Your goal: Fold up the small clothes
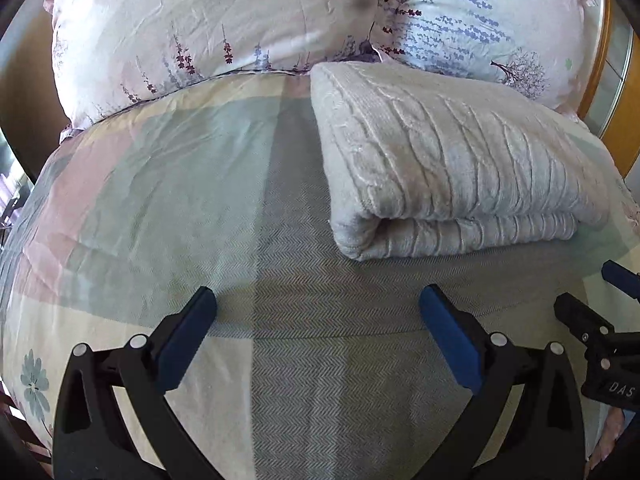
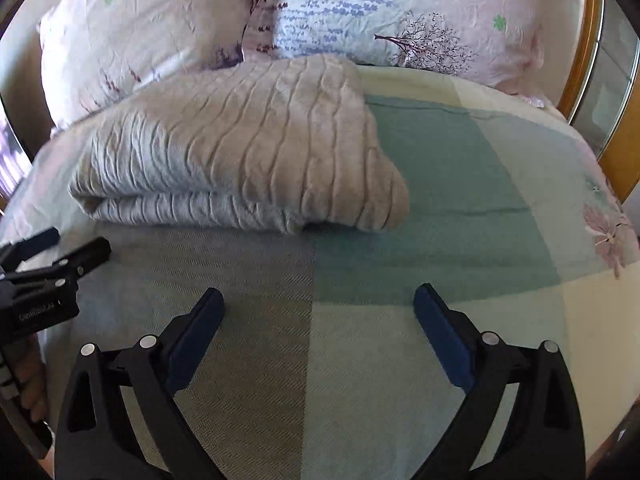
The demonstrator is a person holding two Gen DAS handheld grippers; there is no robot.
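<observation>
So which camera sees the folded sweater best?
The left wrist view. There the cable-knit sweater looks sharp, with its folded front edge and layers clear. The right wrist view shows the same sweater whole too, but blurrier and off to the left side.

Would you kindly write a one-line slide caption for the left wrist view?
Open left gripper hovers over the patchwork bedspread, short of a folded cable-knit sweater lying before two floral pillows.
</observation>
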